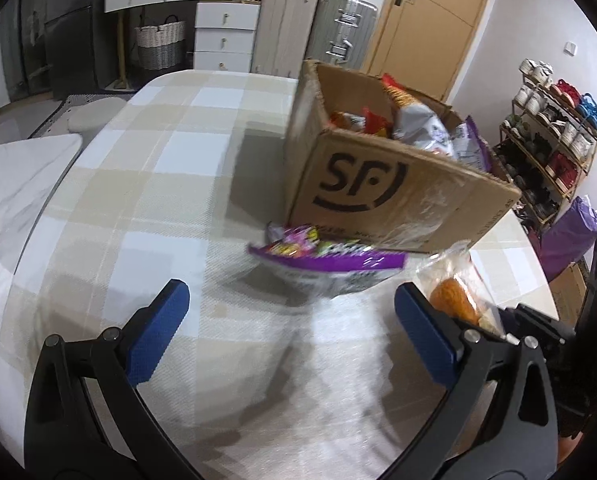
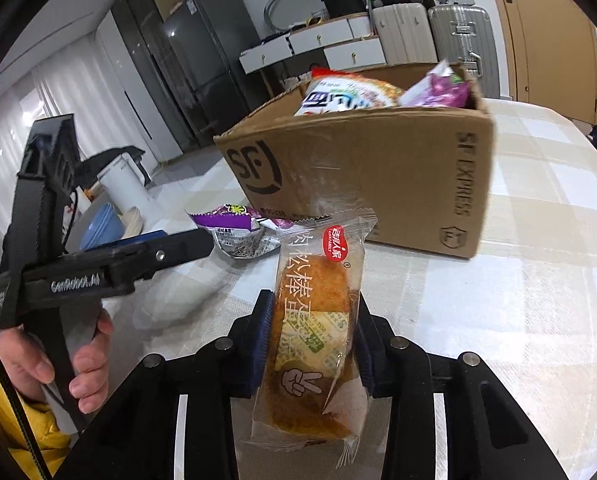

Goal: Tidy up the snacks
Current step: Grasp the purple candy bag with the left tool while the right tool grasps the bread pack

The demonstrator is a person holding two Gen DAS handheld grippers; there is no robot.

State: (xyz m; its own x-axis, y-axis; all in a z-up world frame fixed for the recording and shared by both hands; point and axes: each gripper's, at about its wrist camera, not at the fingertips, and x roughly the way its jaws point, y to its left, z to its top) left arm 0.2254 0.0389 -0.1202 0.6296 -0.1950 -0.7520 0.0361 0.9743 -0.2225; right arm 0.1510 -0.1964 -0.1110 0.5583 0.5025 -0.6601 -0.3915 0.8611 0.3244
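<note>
A cardboard SF box [image 1: 394, 192] [image 2: 378, 176] stands on the checked tablecloth and holds several snack packets. A purple snack packet [image 1: 330, 260] [image 2: 238, 232] lies on the cloth against the box's near side. My left gripper [image 1: 290, 320] is open and empty, a little short of the purple packet. My right gripper [image 2: 312, 332] is shut on a clear-wrapped meat floss cake [image 2: 314, 320], held above the table in front of the box. The cake also shows at the right in the left wrist view [image 1: 454, 296].
The table [image 1: 138, 160] has a beige and white checked cloth. A white kettle [image 2: 122, 184] and blue bowls [image 2: 102, 224] stand at the table's left. A shoe rack [image 1: 546, 140], suitcases [image 1: 338, 28] and drawers [image 1: 222, 32] lie beyond the table.
</note>
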